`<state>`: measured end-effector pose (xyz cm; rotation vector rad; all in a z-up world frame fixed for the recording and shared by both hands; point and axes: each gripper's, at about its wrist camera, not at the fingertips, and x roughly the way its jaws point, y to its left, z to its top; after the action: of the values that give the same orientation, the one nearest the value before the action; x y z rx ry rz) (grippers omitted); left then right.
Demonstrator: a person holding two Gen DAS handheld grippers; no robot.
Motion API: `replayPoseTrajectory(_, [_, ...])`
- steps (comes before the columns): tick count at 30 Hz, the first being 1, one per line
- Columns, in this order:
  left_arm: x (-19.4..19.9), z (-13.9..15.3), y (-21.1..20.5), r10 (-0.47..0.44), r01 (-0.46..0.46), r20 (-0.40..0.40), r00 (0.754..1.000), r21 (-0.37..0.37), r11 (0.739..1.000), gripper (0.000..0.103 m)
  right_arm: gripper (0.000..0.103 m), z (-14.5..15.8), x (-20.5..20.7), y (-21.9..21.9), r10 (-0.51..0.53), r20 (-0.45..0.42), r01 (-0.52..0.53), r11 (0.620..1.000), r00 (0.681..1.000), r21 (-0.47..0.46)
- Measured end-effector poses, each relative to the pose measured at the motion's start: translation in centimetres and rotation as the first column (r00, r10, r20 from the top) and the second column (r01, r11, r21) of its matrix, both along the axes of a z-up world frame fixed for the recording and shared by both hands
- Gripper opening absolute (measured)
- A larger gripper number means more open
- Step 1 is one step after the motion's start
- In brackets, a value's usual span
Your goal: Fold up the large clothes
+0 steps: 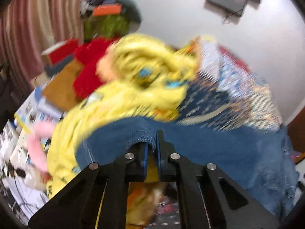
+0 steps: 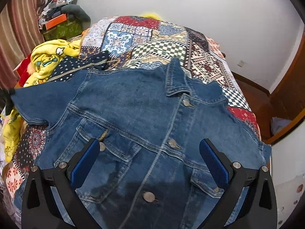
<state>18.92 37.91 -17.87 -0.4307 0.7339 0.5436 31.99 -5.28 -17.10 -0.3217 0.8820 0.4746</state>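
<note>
On the bed, over its patchwork quilt, a blue denim jacket lies spread front-up, collar toward the far wall and buttons running down the middle. Right tongs hover above its lower chest, their blue-padded fingers spread wide with nothing between them. Left tongs are pressed together, pinching a fold of the jacket's denim at the sleeve end; in the right wrist view that sleeve stretches out to the left edge of the picture, where a dark shape holds its tip. A yellow printed garment is heaped beside the jacket on the bed's left side, with red cloth past it. The left wrist view is blurred.
</note>
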Motion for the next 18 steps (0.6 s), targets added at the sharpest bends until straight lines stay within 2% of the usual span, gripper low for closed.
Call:
replayPoseTrajectory(4, [2.7, 5.4, -3.9, -0.117, 0.113, 0.101, 0.988, 0.044, 0.993, 0.004, 0.103, 0.6, 0.1, -1.8, -0.022, 0.007, 0.022, 1.0, 1.0, 0.014])
replayPoseTrajectory(7, [5.1, 9.2, -8.2, -0.228, 0.217, 0.175, 0.958, 0.081, 0.973, 0.004, 0.103, 1.2, 0.2, -3.4, -0.044, 0.018, 0.044, 0.999, 0.999, 0.032])
replayPoseTrajectory(11, [8.5, 12.7, -14.4, -0.356, 0.338, 0.224, 0.907, 0.116, 0.934, 0.003, 0.103, 1.7, 0.3, -5.8, -0.073, 0.016, 0.072, 0.995, 0.997, 0.064])
replayPoseTrajectory(15, [11.9, 14.1, -20.4, -0.456, 0.437, 0.225, 0.861, 0.128, 0.89, 0.003, 0.103, 2.0, 0.6, -8.5, -0.107, 0.003, 0.106, 0.989, 0.994, 0.1])
replayPoseTrajectory(18, [14.2, 13.5, -25.5, -0.533, 0.521, 0.204, 0.821, 0.113, 0.846, 0.003, 0.103, 2.1, 0.7, -10.3, -0.13, -0.009, 0.131, 0.984, 0.991, 0.118])
